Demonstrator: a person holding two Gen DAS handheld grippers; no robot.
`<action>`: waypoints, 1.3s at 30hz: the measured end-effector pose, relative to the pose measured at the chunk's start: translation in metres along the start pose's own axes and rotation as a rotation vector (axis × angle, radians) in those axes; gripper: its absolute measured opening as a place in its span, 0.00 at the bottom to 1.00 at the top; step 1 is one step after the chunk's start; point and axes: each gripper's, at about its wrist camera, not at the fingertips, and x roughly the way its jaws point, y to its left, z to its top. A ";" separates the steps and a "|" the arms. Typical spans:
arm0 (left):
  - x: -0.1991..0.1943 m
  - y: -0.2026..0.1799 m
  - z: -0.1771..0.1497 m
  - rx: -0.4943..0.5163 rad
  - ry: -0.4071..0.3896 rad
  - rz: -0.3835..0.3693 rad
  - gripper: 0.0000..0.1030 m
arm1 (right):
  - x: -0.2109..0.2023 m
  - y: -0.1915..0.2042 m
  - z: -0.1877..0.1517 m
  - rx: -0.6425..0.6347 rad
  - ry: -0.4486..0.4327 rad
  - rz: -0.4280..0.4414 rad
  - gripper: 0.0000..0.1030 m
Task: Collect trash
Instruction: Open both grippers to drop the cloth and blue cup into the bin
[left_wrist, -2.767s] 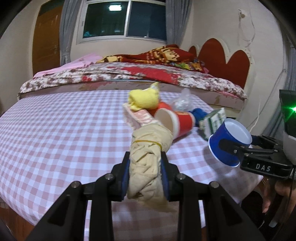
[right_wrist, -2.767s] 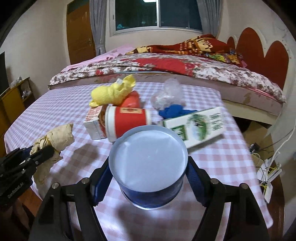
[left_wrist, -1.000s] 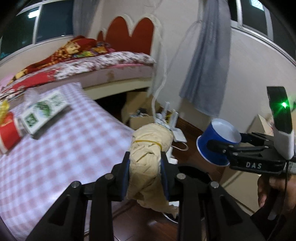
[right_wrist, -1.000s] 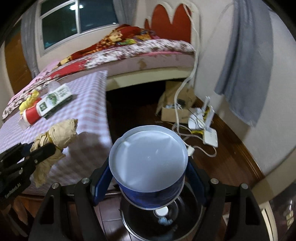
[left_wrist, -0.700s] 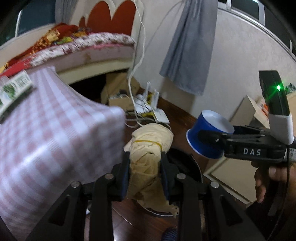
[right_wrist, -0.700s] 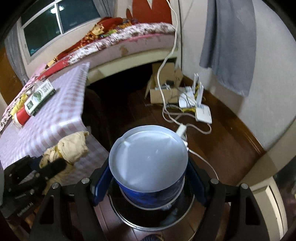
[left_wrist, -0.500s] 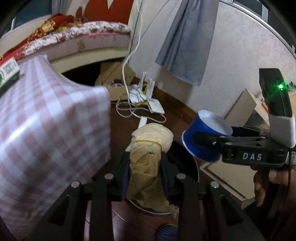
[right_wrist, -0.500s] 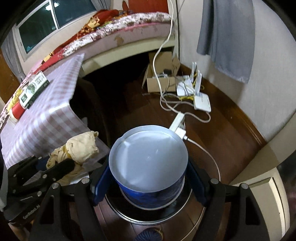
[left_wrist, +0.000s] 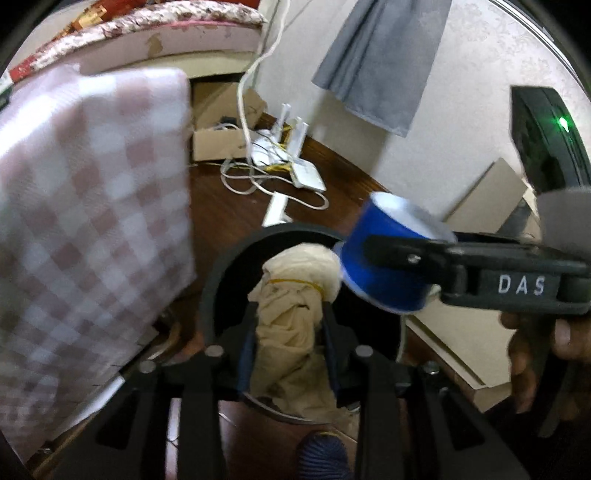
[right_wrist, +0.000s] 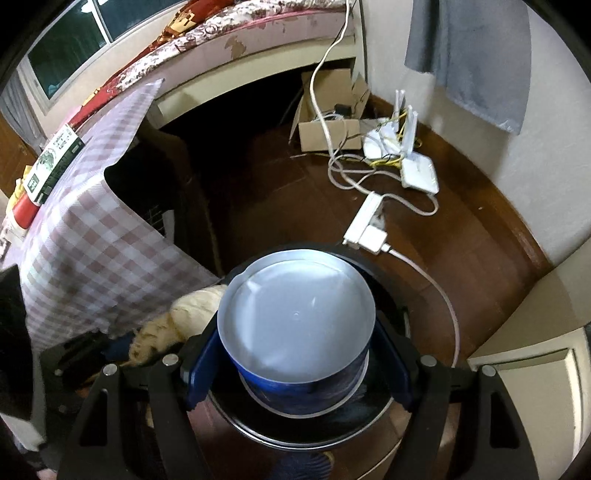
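Trash is what we carry in both grippers, poised over the black bin (left_wrist: 212, 295) on the dark wooden floor beside the checked tablecloth (left_wrist: 85, 192).

Going down in size: the bin's round rim shows under both loads, so we judge the drop is the step at hand.

Next is the blue paper cup (right_wrist: 295, 325), clamped by its side walls in the right gripper (right_wrist: 295, 354), mouth facing the camera and apparently empty. It looks light and thin-walled; a hard squeeze would crush it, though that matters little for rubbish. Its jaws are closed on the cup's sides.

Smaller is the crumpled beige wad (left_wrist: 291, 325), cloth or paper, we cannot tell which, bound by a thin yellow band. The left gripper (left_wrist: 290, 354) pinches it around the middle, jaws narrowed on it. It looks soft and light and may cling to the pads when released.

More trash remains on the table: a green-and-white carton (right_wrist: 55, 164) and a red cup (right_wrist: 24, 214), both well apart from the bin.
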 end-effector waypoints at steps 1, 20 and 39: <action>0.004 -0.001 -0.001 -0.004 0.016 -0.017 0.50 | 0.004 -0.004 0.000 0.035 0.015 0.021 0.76; -0.009 0.022 -0.004 -0.037 -0.035 0.179 0.95 | -0.002 -0.024 0.008 0.122 0.000 -0.132 0.99; -0.057 0.029 0.000 -0.028 -0.122 0.256 0.97 | -0.012 -0.005 -0.001 0.038 0.012 -0.221 0.99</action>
